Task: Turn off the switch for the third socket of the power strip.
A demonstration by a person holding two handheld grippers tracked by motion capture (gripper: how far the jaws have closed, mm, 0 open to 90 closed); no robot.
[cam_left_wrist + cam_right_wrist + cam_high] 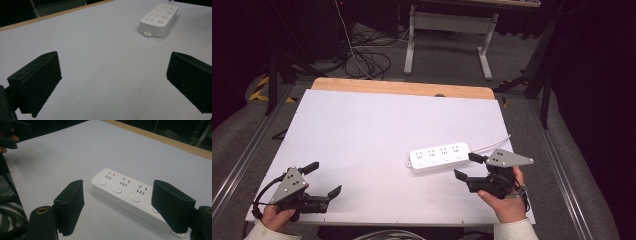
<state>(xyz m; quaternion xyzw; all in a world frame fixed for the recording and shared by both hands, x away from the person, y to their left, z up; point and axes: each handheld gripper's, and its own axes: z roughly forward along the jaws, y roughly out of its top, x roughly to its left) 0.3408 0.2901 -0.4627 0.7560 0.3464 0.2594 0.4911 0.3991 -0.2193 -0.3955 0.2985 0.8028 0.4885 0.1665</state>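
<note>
A white power strip point(439, 157) with several sockets and round buttons lies flat on the white table top point(377, 130), right of centre, its white cable point(492, 144) running off to the right. My right gripper point(468, 167) stands open just at the strip's right end, jaws spread, nothing held. In the right gripper view the power strip point(125, 191) lies just ahead between the spread jaws. My left gripper point(323, 178) is open near the front left corner, far from the strip. In the left gripper view the power strip point(160, 19) lies at the far upper right.
A wooden strip point(402, 88) edges the table's far side. Beyond it are a white frame's legs point(447, 30) and loose cables point(367, 60) on the floor. Metal rails point(242, 160) run along both sides of the table.
</note>
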